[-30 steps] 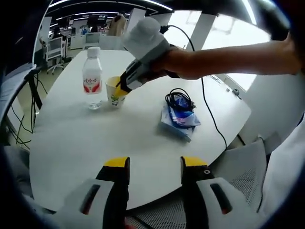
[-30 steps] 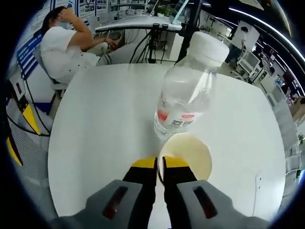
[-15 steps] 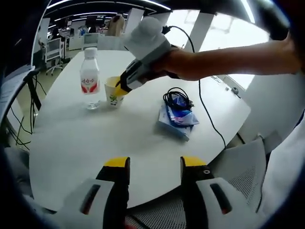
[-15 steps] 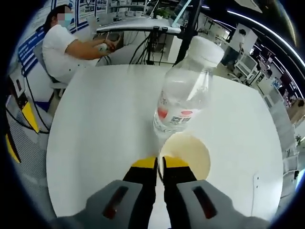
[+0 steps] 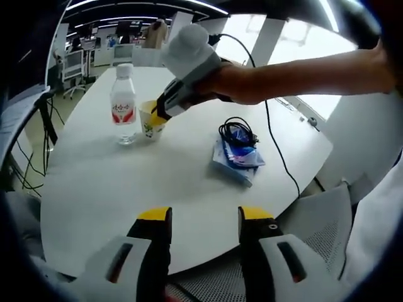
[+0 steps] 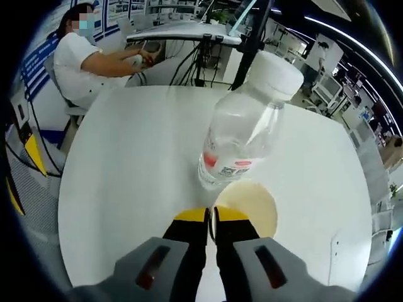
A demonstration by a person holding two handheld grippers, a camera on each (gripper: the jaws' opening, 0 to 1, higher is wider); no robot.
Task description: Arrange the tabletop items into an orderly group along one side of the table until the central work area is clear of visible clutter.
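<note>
Little has shifted over the last second: your right gripper [image 6: 211, 217] stays pinched on the near rim of the yellow paper cup [image 6: 247, 206], and the cup with its neighbour bottle sit at nearly the same spot on the round white table [image 5: 170, 170], the views having only drifted slightly. In the right gripper view your yellow-tipped jaws are closed together with the cup's wall between them; the cup is open-topped and shows a pale cream inside, with nothing in it that you can make out. Touching or just beside the cup on its far side stands the clear plastic water bottle with a white cap and red label [image 6: 242, 135], upright, and its contents cannot be told apart from the clear plastic. Beyond the table's far edge a person in a white shirt [image 6: 85, 60] sits at a desk. In the left gripper view your right gripper [image 5: 157, 113] reaches in from the right and holds the cup [image 5: 150, 119] by its rim, the bottle [image 5: 123, 104] just to the cup's left. Well apart from the cup, toward the table's right side, a blue-and-white packet [image 5: 238, 156] lies flat with a coiled black cable [image 5: 237, 131] on top of it. Your left gripper [image 5: 198, 217] hangs over the table's near edge, jaws spread apart and holding nothing.
</note>
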